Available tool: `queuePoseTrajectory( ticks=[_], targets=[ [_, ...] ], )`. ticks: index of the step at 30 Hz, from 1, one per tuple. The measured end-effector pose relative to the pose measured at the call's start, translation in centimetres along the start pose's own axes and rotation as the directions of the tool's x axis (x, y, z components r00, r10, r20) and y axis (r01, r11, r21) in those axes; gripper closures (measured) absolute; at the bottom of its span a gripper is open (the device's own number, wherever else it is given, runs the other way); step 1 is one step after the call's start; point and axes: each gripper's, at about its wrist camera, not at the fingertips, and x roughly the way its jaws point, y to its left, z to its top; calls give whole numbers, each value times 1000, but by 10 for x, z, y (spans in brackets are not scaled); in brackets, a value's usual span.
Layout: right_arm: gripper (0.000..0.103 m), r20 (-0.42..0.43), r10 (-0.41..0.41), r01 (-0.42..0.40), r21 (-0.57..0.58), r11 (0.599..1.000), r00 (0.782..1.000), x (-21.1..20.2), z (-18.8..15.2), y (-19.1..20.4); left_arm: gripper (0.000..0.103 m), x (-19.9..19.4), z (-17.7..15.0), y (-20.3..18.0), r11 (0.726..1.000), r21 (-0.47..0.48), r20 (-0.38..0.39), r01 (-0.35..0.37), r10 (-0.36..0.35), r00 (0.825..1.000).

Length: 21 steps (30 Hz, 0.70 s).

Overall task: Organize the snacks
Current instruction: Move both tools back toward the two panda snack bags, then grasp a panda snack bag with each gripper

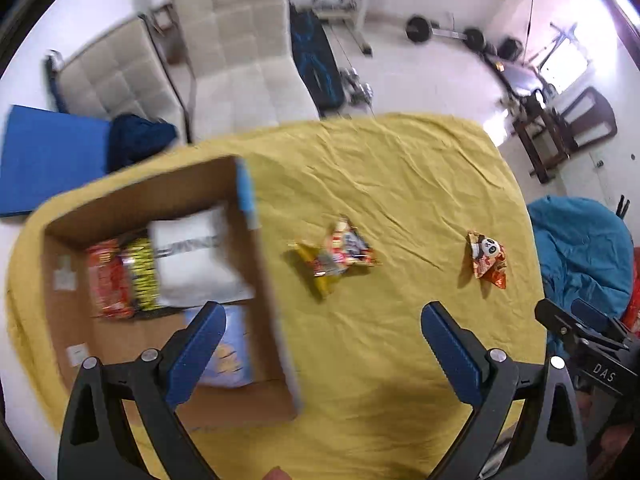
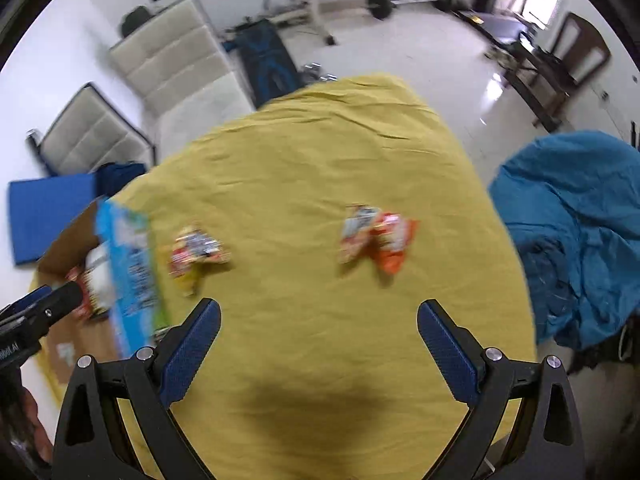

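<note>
An open cardboard box (image 1: 260, 280) stands on the left of the yellow-covered table (image 1: 400, 168). Inside lie a red packet (image 1: 110, 284), a yellow-black packet (image 1: 142, 276), a white packet (image 1: 192, 260) and a light blue packet (image 1: 228, 352). Two snack packs rest loose on the cloth: a yellow-red one (image 1: 334, 258) (image 2: 196, 254) and an orange panda one (image 1: 488, 260) (image 2: 380, 238). My left gripper (image 1: 320, 344) hangs open at the box's right wall, its left finger over the box. My right gripper (image 2: 318, 340) is open above bare cloth, short of both packs.
Two white padded chairs (image 1: 236, 40) and a blue mat (image 1: 48, 160) stand beyond the table's far-left edge. A teal cloth heap (image 2: 576, 232) lies to the right. Weights and a bench sit on the floor at the back. The box's blue printed side (image 2: 128, 272) shows in the right wrist view.
</note>
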Motion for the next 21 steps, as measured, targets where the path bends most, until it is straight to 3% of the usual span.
queuePoseTrajectory(
  ticks=[4, 9, 13, 16, 18, 21],
  targets=[
    [3, -44, -1, 4, 58, 998, 999, 32, 23, -44, 3, 38, 26, -8, 994, -97, -50, 44, -49, 998],
    [3, -130, 43, -25, 142, 990, 991, 84, 45, -83, 9, 72, 49, -26, 990, -126, -88, 68, -80, 993],
    [3, -186, 85, -51, 184, 982, 979, 125, 51, -87, 9, 104, 61, -33, 991, -132, -164, 28, -49, 985],
    [3, -220, 106, -60, 206, 977, 970, 153, 55, -86, 10, 132, 65, -28, 989, -147, -251, -21, -16, 968],
    [3, -232, 117, -68, 209, 976, 966, 163, 55, -83, 10, 154, 65, -24, 986, -131, -330, -101, 53, 942],
    [3, -240, 119, -72, 195, 978, 963, 174, 56, -79, 10, 178, 62, -18, 981, -125, -392, -152, 92, 916]
  ],
)
